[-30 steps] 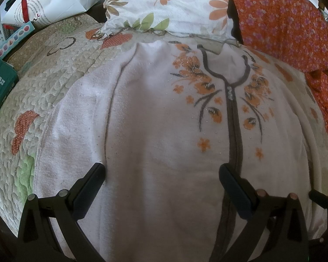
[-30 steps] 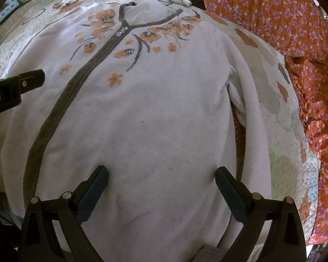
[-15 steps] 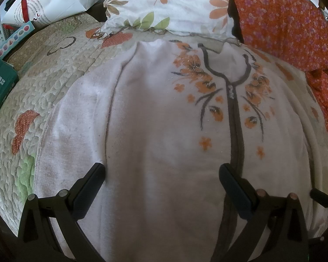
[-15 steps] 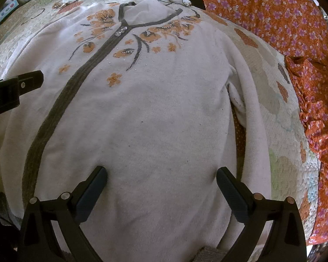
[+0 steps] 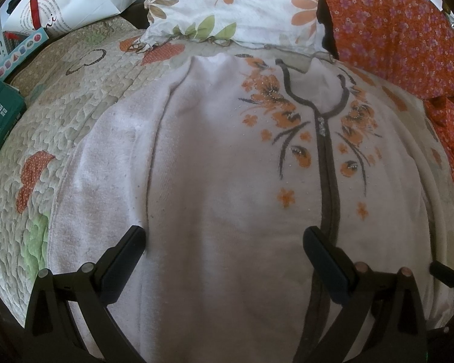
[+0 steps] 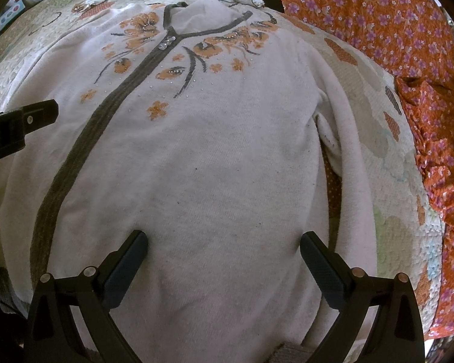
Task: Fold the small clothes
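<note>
Cardigan lies flat on the bed quilt, its long axis running toward 12 o'clock, collar far. Both my left gripper and right gripper hover wide open, empty, over its hem; right sits nearer the 3 o'clock sleeve.

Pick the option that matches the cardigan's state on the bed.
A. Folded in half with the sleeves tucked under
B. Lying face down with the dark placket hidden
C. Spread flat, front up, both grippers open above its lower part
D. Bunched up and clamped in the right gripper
C: the cardigan lies spread flat with its floral front and dark placket showing, and the left gripper and right gripper both stand open, holding nothing.
</note>
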Demonstrator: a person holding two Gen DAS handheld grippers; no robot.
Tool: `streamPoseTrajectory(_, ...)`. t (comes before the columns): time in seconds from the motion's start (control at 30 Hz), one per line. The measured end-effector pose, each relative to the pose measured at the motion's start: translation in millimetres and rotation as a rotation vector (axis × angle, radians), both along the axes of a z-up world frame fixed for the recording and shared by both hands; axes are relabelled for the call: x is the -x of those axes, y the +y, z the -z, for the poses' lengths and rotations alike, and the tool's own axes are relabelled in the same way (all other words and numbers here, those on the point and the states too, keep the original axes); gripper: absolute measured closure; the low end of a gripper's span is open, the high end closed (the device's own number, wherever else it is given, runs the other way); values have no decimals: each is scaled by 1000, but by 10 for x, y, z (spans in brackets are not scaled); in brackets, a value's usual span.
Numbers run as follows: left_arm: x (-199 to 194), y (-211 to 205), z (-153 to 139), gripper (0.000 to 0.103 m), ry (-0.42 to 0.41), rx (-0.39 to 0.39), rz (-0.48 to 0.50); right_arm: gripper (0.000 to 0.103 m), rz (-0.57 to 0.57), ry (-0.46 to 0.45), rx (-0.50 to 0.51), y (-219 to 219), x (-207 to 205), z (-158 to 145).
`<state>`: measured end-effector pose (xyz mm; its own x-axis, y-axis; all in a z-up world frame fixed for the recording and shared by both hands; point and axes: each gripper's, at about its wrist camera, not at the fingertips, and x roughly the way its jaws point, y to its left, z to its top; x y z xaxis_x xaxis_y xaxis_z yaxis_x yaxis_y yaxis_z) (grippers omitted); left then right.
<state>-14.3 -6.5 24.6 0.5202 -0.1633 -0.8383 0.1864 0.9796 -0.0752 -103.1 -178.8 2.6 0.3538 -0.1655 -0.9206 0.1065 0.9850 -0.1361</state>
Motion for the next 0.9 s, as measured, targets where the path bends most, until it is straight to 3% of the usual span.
streamPoseTrajectory(0.53,-12,62,55,0,0,-27,-12,0,-9,-9,-1,5,-11,29)
streamPoseTrajectory(0.67,-94,250,123,0,48,-58,-85,0,-7,-11,-38,-52,-21,45)
streamPoseTrajectory(0.77,-162,477,197,0,93,-118,-169,0,26,-23,-155,-198,-7,115)
streamPoseTrajectory(0.9,-176,787,133,0,98,-116,-253,1,-1,-4,-230,-330,-57,101)
